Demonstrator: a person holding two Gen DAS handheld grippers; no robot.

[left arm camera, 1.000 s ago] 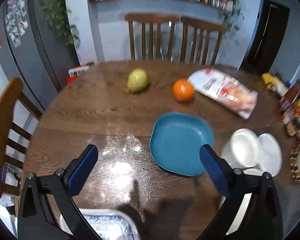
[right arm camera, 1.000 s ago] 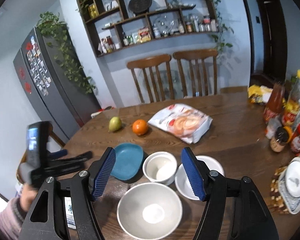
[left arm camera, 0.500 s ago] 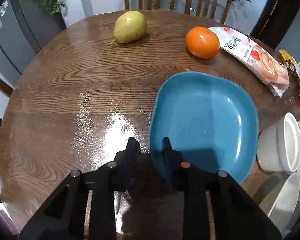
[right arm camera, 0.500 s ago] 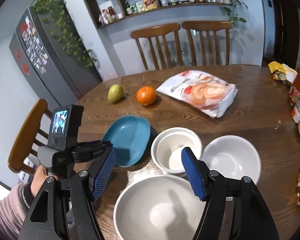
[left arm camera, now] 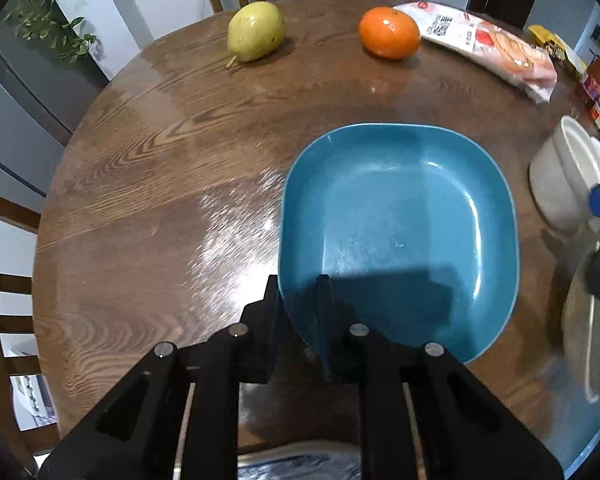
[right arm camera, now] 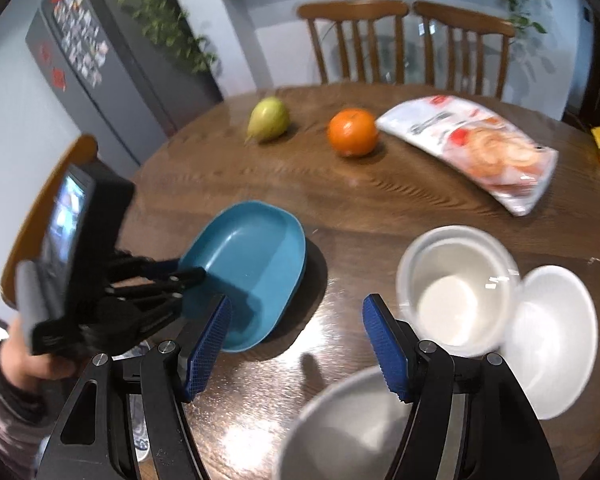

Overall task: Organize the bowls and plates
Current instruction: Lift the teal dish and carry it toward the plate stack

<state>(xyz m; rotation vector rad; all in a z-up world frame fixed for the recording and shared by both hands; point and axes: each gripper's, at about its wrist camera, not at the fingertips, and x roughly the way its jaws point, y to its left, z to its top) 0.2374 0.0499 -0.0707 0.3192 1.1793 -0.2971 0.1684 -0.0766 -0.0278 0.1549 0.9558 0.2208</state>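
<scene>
Round wooden counter (left arm camera: 148, 184): my left gripper (left arm camera: 298, 296) has just closed and dropped, now clamped on blue plate (left arm camera: 400, 216) rim at the near edge. Right gripper (right arm camera: 296, 344) released, lower over grey bowl (right arm camera: 340, 428); white bowls (right arm camera: 456, 288) beside. Pear (left arm camera: 256, 32), orange (left arm camera: 389, 32) far edge.

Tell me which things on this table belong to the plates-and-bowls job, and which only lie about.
Job: blue plate, white bowl, second white bowl, grey bowl.
Lying about: pear, orange, snack bag.
</scene>
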